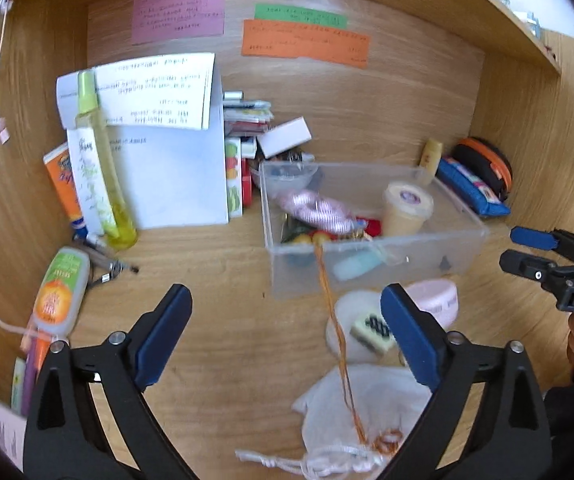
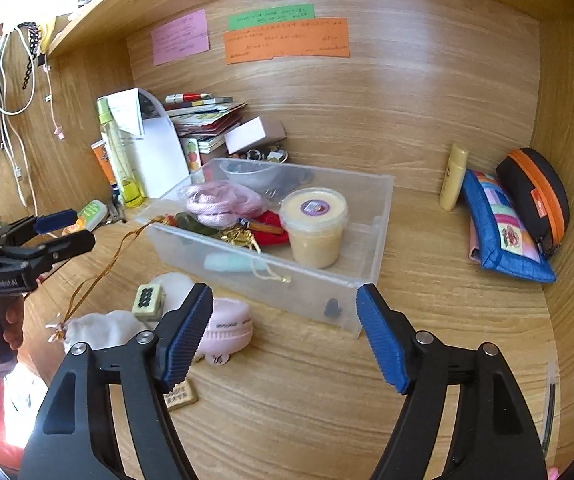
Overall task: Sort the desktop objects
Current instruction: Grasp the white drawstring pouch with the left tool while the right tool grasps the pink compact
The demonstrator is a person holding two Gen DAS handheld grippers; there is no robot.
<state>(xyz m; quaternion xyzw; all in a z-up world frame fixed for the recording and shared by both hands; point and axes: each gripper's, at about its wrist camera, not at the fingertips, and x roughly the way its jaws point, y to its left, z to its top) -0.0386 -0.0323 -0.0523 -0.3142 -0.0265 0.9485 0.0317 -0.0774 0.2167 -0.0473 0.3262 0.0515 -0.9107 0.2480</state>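
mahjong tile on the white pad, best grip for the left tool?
Grip the mahjong tile across its two long side faces, coming from above with the left tool, which is open. It lies flat, face up, on the white pad; the sides are parallel. Mind the gold cord just left of it.

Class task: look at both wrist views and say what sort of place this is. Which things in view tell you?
Probably a home study desk set in a wooden alcove. Coloured handwritten notes are stuck to the back panel, books are stacked in the corner, and a clear plastic bin holds small odds and ends.
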